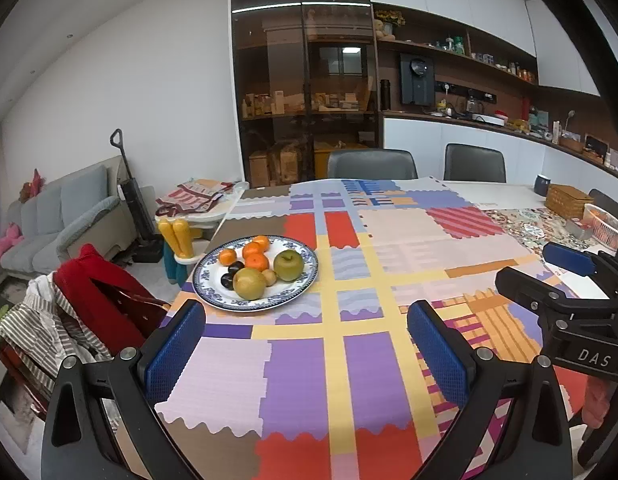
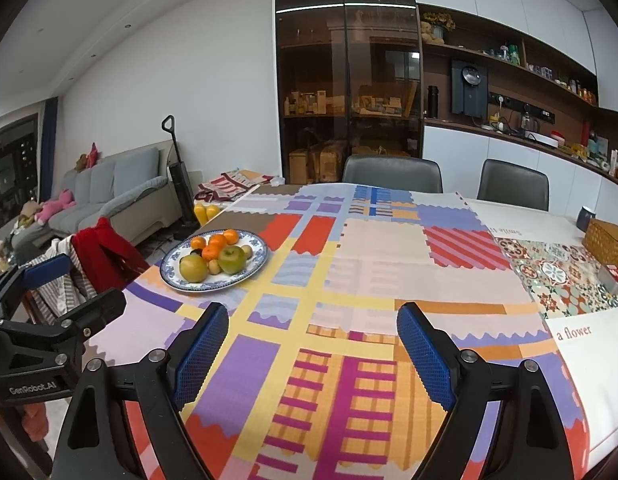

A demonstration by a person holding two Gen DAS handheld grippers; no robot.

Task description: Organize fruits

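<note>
Your left wrist view takes in a white plastic basket (image 1: 605, 226) at its right edge, beyond the wicker box (image 1: 568, 200); your right wrist view cuts that basket off but shows the words "a flower" printed on the white cloth (image 2: 573, 332) (the left view never reaches them).

The blue-and-white plate (image 1: 301, 280) sits near the left edge of the patchwork tablecloth (image 1: 349, 360), beside the chair draped in a red garment (image 1: 97, 280). On the plate lie four tangerines (image 1: 256, 262) at the far side, two dark plums (image 1: 229, 280) toward the left, a yellow-brown pear (image 1: 249, 283) at the near rim, a green apple (image 1: 288, 265) to the right of it with its stem dimple facing up, and a small brownish fruit (image 1: 269, 277) between the two. None shows a clear long axis.

Your left gripper (image 1: 307, 354) is spread wide with nothing between its blue pads, short of the plate. Your right gripper (image 2: 313, 354) is likewise spread and empty, over the tablecloth well to the right of the plate.
</note>
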